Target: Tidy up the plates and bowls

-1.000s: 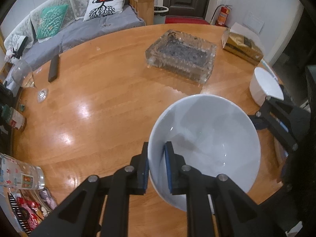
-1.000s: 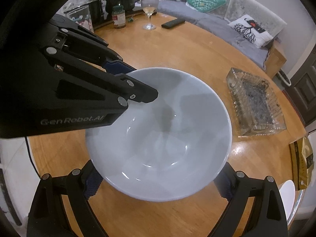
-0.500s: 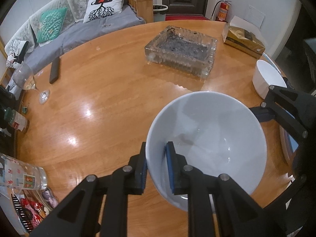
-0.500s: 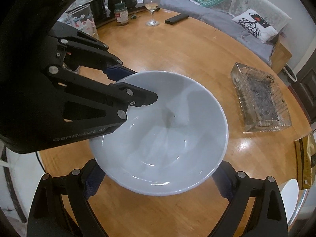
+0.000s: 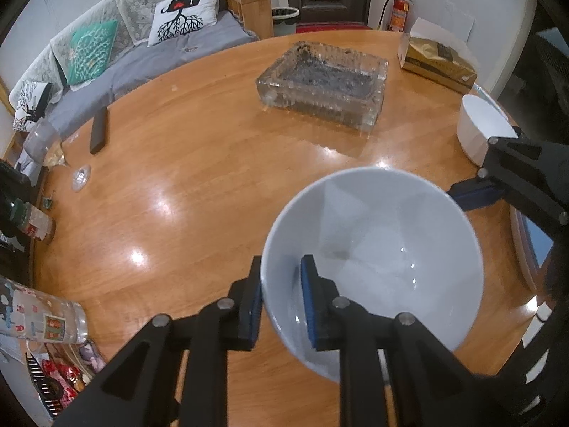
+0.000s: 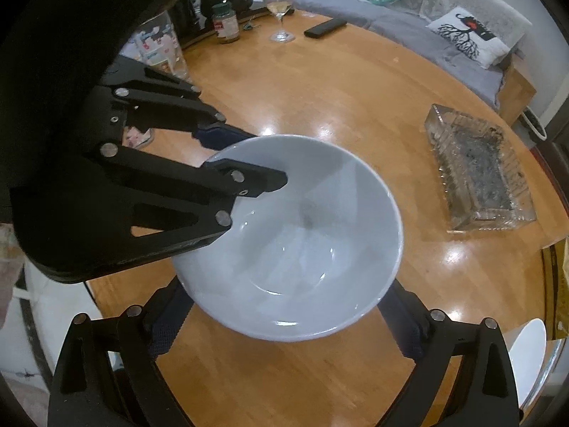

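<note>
White bowl (image 5: pixel 391 249), large and empty, hangs over the near edge of the round wooden counter (image 5: pixel 199 163), gripped at its rim by the left hand-held gripper (image 5: pixel 281 299): one blue pad (image 5: pixel 308 299) lies inside the wall, the other finger sits outside, and both are clenched on the rim. Against a second ago this grip looks the same, the pads at the same spot on the rim, though the jaws have eased a touch wider while still pinching it.

The right hand-held gripper (image 6: pixel 284 320) is released, its two fingers standing on either side of the bowl's lower body. Its jaws have just been opening: in the right wrist view the pads now stand a little clear of the bowl's sides, where a second ago they sat closer against it. Whether either pad brushes the wall now I cannot tell. The bowl is between them, carried by the left one alone.

The bowl has shifted slightly in the left wrist view, sitting a bit further right and nearer the counter's edge than before.

Elsewhere nothing has moved: the glass ashtray (image 5: pixel 322 87) in the middle of the counter, a small white bowl (image 5: pixel 482 131) at the far right rim, the wine glass (image 6: pixel 279 7) and the dark remote (image 6: pixel 325 27) on the far side.
</note>
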The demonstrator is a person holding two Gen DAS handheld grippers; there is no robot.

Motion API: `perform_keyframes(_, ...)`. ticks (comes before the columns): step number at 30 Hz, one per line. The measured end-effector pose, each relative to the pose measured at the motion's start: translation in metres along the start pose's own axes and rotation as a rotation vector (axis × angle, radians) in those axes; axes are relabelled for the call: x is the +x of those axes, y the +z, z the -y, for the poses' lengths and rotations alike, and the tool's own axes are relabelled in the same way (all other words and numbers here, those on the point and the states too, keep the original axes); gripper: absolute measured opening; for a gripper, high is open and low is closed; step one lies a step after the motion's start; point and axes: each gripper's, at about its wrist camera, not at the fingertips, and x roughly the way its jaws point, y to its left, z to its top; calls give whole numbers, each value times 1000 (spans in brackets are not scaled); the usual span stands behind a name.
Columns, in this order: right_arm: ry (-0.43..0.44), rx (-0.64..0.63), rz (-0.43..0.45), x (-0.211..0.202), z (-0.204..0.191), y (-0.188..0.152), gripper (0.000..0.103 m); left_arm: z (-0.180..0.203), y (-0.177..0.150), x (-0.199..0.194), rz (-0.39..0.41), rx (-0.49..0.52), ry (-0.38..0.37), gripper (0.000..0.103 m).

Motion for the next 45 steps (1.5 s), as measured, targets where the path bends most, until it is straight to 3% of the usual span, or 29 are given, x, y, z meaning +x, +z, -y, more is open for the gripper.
perform_keyframes(9,-36,-27,17,0,-8,-4,99,1,-2,2,0,-9,0,17)
perform_keyframes(14,-44,-30,42,-4,-8,-10,98,-2,-2,-2,-2,-17,8,29)
perform_keyframes(16,-57,-35,61,-9,-6,-16,99,-4,-1,-9,9,-27,40,46)
perform_keyframes(17,-65,-40,75,-13,-5,-21,99,-6,-1,-17,24,-45,53,50)
perform_keyframes(22,-110,-30,245,-54,9,-53,99,-5,9,-49,88,-86,26,51)
perform_keyframes(28,-180,6,276,-95,46,-94,99,34,45,-75,162,-92,-67,56)
perform_keyframes(31,-221,84,281,-112,73,-122,99,63,64,-72,168,-70,-96,56)
perform_keyframes(39,-313,239,227,-113,134,-181,99,150,106,-21,92,-7,-160,56)
perform_keyframes(45,-291,276,182,-95,165,-186,99,193,129,24,38,2,-174,56)
